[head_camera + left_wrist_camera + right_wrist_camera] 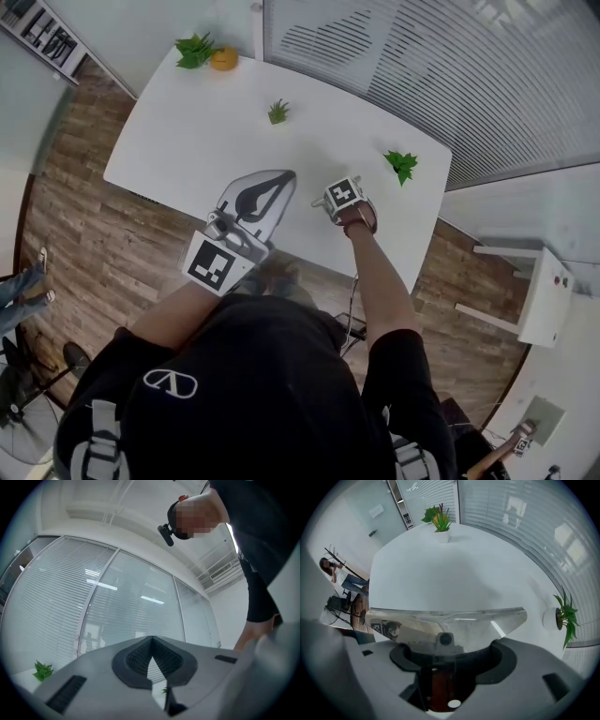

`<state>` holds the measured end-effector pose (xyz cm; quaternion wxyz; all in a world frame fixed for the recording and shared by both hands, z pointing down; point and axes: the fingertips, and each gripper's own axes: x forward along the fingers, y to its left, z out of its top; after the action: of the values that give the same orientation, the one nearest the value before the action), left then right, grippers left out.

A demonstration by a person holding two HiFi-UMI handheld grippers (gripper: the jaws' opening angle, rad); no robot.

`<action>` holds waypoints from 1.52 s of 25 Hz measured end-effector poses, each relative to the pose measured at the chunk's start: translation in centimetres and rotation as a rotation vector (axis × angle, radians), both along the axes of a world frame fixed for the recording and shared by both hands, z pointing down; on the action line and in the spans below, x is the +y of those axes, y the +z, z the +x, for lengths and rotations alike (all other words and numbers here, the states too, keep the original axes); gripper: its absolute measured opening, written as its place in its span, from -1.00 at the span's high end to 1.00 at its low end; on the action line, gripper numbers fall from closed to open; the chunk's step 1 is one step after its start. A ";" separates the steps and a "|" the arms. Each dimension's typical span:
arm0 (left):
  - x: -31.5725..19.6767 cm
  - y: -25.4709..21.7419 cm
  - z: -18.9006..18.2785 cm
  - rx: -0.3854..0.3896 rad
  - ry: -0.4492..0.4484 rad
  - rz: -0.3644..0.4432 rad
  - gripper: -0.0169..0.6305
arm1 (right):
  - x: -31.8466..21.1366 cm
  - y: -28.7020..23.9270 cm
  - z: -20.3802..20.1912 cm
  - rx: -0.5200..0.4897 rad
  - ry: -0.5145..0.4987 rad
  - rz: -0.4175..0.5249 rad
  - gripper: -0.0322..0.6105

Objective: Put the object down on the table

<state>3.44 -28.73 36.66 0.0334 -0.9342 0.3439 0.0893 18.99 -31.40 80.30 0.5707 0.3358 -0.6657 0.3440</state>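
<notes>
1. The right gripper (452,649) has its jaws spread wide, grasping the object (445,623), a shiny flat piece. Its 2 ends meet the dark pads (401,656), so I read this as a hold, not a release.
2. The left gripper (152,641) has its jaws clenched together on nothing. It is tipped slightly up toward the blinds (61,602), clear of the work.
3. The step in hand, as I judge it, is setting the object on the table (178,141). The right gripper points straight down over the near part of the tabletop, with bare white surface beyond the object.
4. To do it well, I would lower until the object bears on the table and keep it level. Then I would part the jaws evenly so neither pad drags it, and lift straight up.
5. I cannot tell whether the object touches the table yet, so I would not let go on a guess.
6. Relative to the jaws, the object lies across the gap at the tips, and a red-brown part (438,686) runs back between them. The potted plant (441,527) stands well apart from it.
</notes>
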 end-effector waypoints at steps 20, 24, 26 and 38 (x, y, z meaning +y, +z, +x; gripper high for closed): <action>0.4 -0.1 0.0 -0.001 0.014 0.000 0.93 | -1.5 -4.6 0.3 -0.064 0.087 0.156 0.04; 0.3 -0.2 0.7 0.006 0.027 0.003 0.93 | -3.4 -11.5 -0.5 -0.116 0.095 0.396 0.43; 0.2 -0.4 1.1 0.007 0.035 0.008 0.93 | -4.0 -15.7 -1.1 -0.157 0.108 0.525 0.54; 0.0 -2.2 3.8 0.035 0.091 0.057 0.93 | -0.4 -37.5 -3.0 -0.231 0.160 1.222 0.72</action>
<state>7.24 -28.77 34.48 0.0497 -0.9458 0.2990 0.1167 16.04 -31.77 42.77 0.1724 0.6110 -0.7723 -0.0229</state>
